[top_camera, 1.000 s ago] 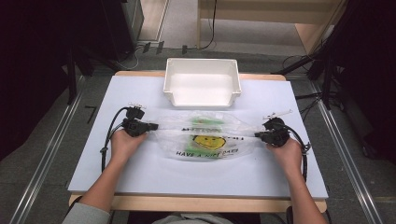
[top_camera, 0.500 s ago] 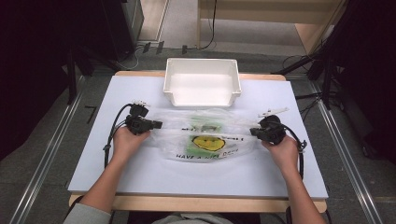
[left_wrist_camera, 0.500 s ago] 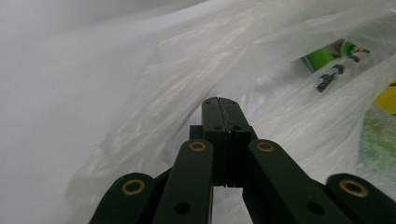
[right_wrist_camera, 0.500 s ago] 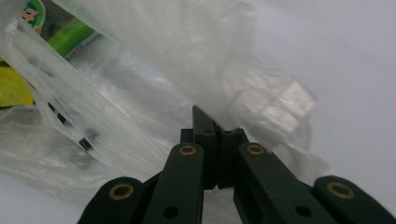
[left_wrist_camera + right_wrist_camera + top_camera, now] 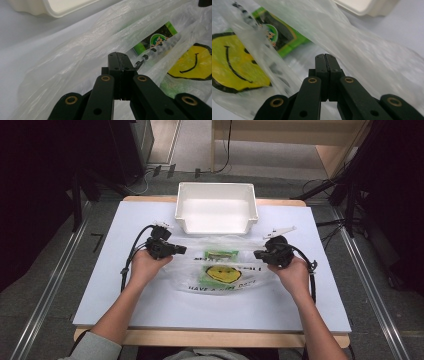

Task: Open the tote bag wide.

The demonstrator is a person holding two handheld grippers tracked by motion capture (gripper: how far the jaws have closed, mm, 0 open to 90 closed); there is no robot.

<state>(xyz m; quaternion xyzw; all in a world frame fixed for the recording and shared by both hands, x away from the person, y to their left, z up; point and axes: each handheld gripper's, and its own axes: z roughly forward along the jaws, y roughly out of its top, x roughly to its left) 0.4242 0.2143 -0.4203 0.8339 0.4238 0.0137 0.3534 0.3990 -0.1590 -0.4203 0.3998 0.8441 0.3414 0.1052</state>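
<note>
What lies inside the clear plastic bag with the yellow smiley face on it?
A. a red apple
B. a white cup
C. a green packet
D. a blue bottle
C: through the thin film of the plastic bag a flat green packet shows, lying just above the printed smiley face; the left gripper view shows the green packet behind the film too.
</note>
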